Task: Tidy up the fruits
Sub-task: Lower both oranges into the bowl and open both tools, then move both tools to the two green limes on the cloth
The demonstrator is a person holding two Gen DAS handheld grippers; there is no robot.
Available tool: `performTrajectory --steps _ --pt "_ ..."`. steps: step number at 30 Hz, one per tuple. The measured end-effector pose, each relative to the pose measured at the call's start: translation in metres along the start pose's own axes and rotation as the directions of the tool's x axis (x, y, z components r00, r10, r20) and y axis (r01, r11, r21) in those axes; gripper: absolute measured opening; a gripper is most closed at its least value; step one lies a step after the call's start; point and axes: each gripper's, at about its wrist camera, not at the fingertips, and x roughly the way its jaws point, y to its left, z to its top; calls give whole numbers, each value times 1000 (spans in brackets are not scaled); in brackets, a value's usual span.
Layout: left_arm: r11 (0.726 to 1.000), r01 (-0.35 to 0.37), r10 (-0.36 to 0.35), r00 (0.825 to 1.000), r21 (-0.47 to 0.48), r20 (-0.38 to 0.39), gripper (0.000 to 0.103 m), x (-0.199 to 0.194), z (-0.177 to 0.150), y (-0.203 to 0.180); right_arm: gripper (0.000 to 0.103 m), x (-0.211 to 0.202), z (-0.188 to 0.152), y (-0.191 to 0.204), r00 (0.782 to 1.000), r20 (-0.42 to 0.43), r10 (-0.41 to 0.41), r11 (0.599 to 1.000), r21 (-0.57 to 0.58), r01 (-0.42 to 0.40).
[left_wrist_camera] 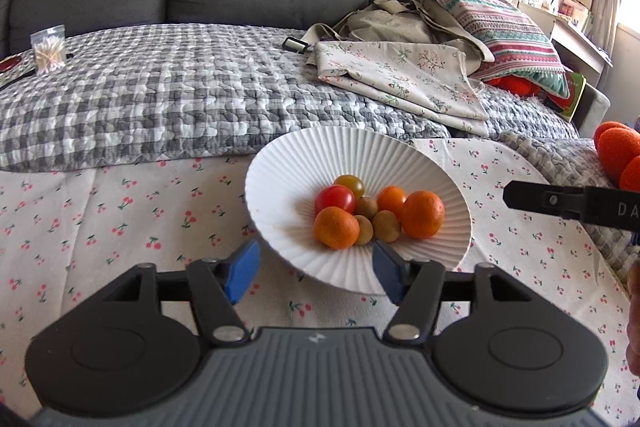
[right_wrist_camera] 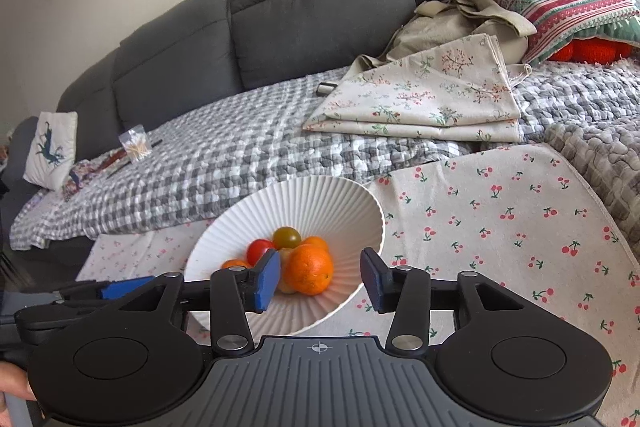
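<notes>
A white ribbed bowl (left_wrist_camera: 288,163) sits on a cherry-print cloth (left_wrist_camera: 100,219). It holds several fruits: mandarins (left_wrist_camera: 423,214), a red tomato (left_wrist_camera: 334,198), a dark tomato (left_wrist_camera: 349,184) and small brown fruits (left_wrist_camera: 386,225). My left gripper (left_wrist_camera: 316,273) is open and empty, its blue pads astride the bowl's near rim. My right gripper (right_wrist_camera: 320,277) is open and empty just before the bowl (right_wrist_camera: 320,203), with a mandarin (right_wrist_camera: 311,269) seen between its pads. The right gripper's finger shows at the right edge of the left wrist view (left_wrist_camera: 560,201).
A grey checked quilt (left_wrist_camera: 160,87) covers the sofa behind the cloth. Folded floral fabric (left_wrist_camera: 400,79), a beige bag and a striped cushion (left_wrist_camera: 508,31) lie at the back right. A toothpick jar (left_wrist_camera: 49,49) stands at the far left. Orange fuzzy balls (left_wrist_camera: 618,151) sit at the right edge.
</notes>
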Motion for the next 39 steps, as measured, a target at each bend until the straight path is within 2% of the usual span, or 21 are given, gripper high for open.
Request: performTrajectory --steps 5,13,23,35,39 --pt "1000 -22 22 1000 -9 -21 72 -11 -5 3 51 -10 -2 1 1000 -2 9 1000 9 -9" --pt "999 -34 32 997 -33 -65 75 -24 -19 3 57 -26 -7 -2 1000 3 24 999 35 -24" --pt "998 -19 12 992 -52 -122 75 -18 -36 -6 66 -45 -24 10 998 -36 48 999 -2 -48" --pt "999 -38 36 988 -4 -148 71 -3 -49 -21 66 -50 -47 20 994 -101 43 999 -28 -46" --pt "999 -33 34 986 5 -165 59 4 -52 -23 66 -47 -49 22 993 -112 34 998 -44 -39"
